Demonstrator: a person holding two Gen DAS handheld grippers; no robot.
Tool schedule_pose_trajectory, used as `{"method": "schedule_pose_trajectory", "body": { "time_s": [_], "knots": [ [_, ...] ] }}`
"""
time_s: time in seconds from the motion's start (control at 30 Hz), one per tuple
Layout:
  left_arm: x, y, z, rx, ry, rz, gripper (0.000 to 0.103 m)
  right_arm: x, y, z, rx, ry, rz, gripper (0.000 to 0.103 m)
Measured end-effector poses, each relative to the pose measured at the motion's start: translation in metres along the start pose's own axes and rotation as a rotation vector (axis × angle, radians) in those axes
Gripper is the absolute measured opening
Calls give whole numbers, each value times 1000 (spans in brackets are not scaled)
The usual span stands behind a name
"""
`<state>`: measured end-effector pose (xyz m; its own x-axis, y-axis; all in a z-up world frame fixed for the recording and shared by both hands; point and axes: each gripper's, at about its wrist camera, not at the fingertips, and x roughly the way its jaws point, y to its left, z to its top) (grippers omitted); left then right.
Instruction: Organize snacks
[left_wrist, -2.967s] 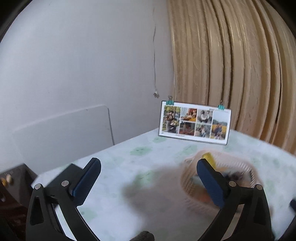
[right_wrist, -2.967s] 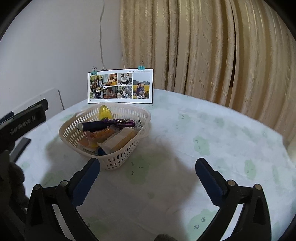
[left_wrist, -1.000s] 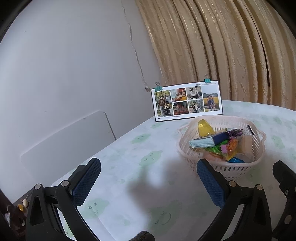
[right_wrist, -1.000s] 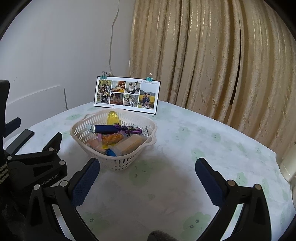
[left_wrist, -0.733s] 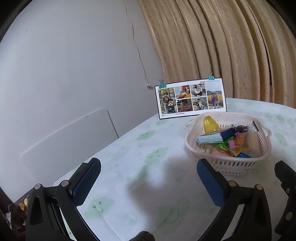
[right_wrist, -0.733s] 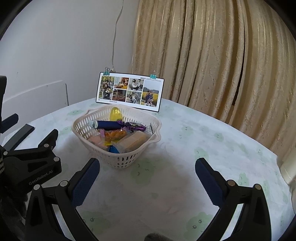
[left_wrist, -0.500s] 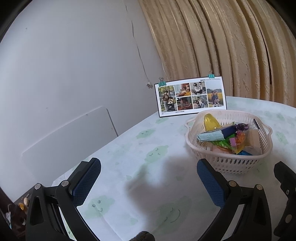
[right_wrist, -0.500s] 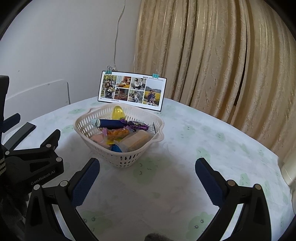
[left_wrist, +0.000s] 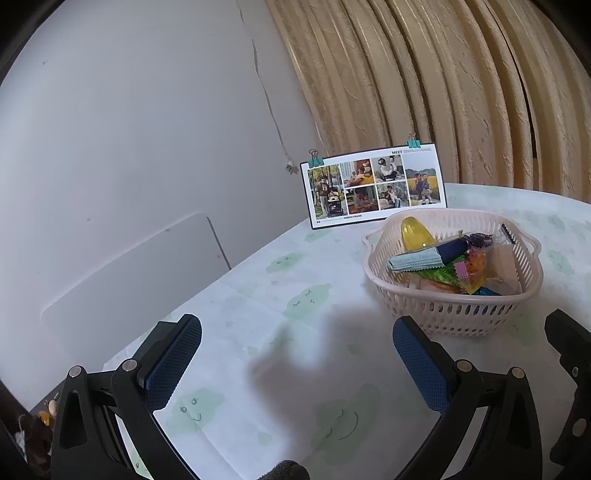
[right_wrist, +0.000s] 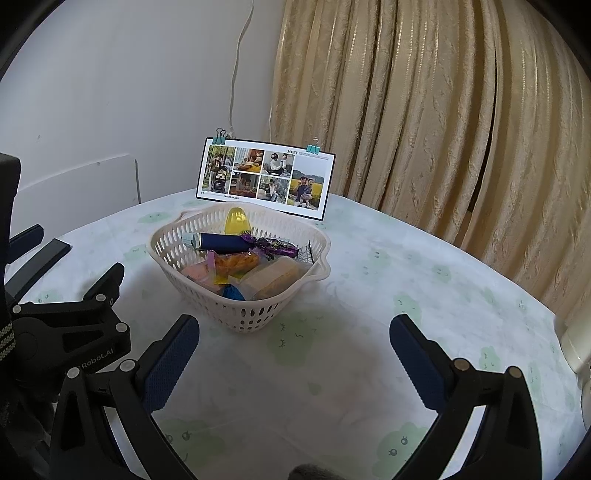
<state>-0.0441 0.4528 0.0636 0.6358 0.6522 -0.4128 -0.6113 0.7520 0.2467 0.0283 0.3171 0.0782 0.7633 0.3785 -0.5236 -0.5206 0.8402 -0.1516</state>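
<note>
Sitting ahead of the right tool (right_wrist: 293, 363), apparently untouched: the snack basket (right_wrist: 240, 314).

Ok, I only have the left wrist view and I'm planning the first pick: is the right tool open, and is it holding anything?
Observer: The right tool is open, with nothing between its pads.
Operator: Is the basket straight ahead of it?
Observer: No. The basket sits ahead and left of centre, closer to the right tool's left-hand pad.
Operator: Is there room to lay snacks out to the right of the basket?
Observer: Yes, the tablecloth is bare there. Only a cream object shows at the far right edge, and I cannot tell what it is.
</note>
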Motion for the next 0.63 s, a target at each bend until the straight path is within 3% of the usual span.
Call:
{"method": "schedule_pose_trajectory", "body": {
  "time_s": [0.63],
  "knots": [
    [2,-3,-5,2,7,-9,103,-1,4,-4,-37,-20,-24,103]
  ]
}}
